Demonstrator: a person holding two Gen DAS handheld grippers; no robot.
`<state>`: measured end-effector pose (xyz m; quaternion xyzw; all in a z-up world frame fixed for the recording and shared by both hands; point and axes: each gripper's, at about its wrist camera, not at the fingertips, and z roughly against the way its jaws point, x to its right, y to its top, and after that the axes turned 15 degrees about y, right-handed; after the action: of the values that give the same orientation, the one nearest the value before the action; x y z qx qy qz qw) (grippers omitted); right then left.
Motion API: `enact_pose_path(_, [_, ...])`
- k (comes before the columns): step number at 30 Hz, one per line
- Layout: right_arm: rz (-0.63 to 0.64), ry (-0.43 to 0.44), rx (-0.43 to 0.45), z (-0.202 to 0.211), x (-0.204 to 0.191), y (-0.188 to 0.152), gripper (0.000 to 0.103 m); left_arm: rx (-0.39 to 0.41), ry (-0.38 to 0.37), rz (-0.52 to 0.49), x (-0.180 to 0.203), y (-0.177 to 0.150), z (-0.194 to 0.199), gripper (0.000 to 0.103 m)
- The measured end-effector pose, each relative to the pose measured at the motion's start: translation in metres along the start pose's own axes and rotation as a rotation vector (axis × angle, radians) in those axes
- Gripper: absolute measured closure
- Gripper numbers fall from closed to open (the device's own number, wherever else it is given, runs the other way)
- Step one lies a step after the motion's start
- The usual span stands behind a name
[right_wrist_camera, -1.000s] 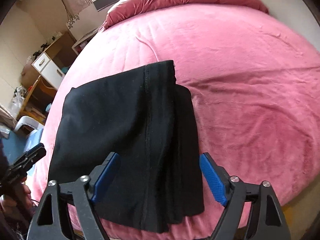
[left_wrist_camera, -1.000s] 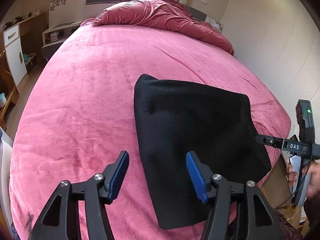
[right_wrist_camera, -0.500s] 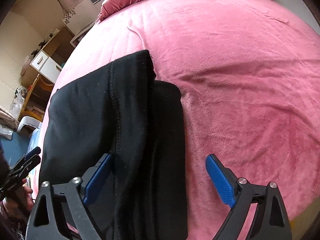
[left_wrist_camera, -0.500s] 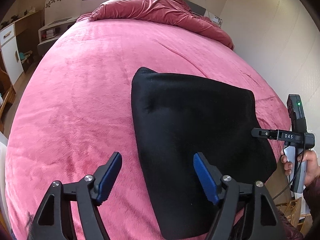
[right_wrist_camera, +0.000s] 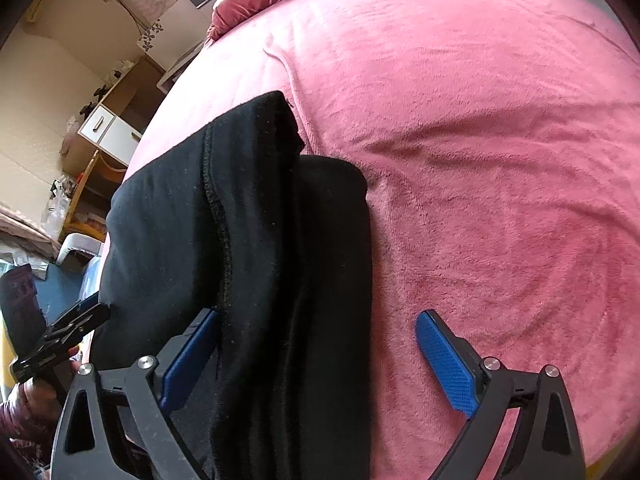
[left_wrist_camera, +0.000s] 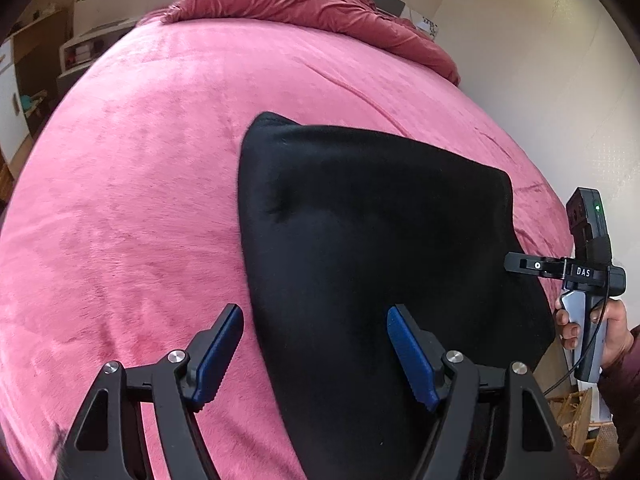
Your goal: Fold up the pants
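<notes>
The folded black fabric pants [left_wrist_camera: 380, 248] lie flat on the big bed with the fuzzy pink blanket [left_wrist_camera: 132, 184], close to the bed's near edge. From the right wrist camera the pants [right_wrist_camera: 256, 248] show a thick top layer with a stitched seam running down it, and a lower layer poking out on the side toward the open blanket [right_wrist_camera: 500, 152].

The left gripper with black arms and blue pads [left_wrist_camera: 316, 354] is held low over the near edge of the pants. Its jaws are spread wide. One blue pad [left_wrist_camera: 408, 352] is over the black cloth and the other is over the pink blanket, so the edge of the pants sits between them. Nothing is pinched.

The right gripper with the same black arms and blue pads [right_wrist_camera: 320, 356] points along the other end of the pants. Its jaws are spread wide too. One pad is right against the thick fold and partly tucked behind it. The other pad [right_wrist_camera: 448, 364] is over bare blanket. I cannot tell if that hidden pad is touching the cloth.

In the left camera, the person's right hand [left_wrist_camera: 592, 332] grips the handle of the right gripper at the far side of the pants.

A rumpled dark pink quilt [left_wrist_camera: 320, 4] is heaped at the head of the bed. A wooden cupboard with white drawers [right_wrist_camera: 108, 128] stands beside the bed. The shelves around it hold small things that are too blurry to name.
</notes>
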<state>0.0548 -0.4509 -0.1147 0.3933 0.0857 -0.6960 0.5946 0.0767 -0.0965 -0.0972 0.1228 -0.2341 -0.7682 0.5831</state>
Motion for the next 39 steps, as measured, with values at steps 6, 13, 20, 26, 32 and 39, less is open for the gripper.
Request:
enact_pose_path(6, [-0.031, 0.083, -0.012, -0.008, 0.012, -0.002, 0.001, -0.055, -0.091, 0.057, -0.009, 0.005, -0.018, 0.026])
enact_pose_path(13, [-0.01, 0.162, -0.051, -0.025, 0.014, 0.005, 0.002, -0.171, -0.251, 0.174, -0.027, 0.006, -0.046, 0.026])
enact_pose_path(20, [0.078, 0.174, -0.072, -0.027, -0.013, 0.006, 0.051, -0.126, -0.322, 0.139, -0.021, 0.011, -0.036, 0.057])
enact_pose_path(26, [0.189, 0.187, -0.029, -0.013, -0.063, 0.023, 0.054, -0.018, -0.332, 0.155, -0.048, 0.031, -0.002, 0.059])
enact_pose_path(32, [0.289, 0.24, -0.016, -0.061, -0.123, 0.085, 0.054, 0.094, -0.201, 0.191, -0.108, 0.082, 0.01, 0.059])
enact_pose_path(39, [0.301, 0.215, -0.076, -0.152, -0.156, 0.159, 0.054, 0.074, -0.074, 0.235, -0.158, 0.136, -0.035, 0.058])
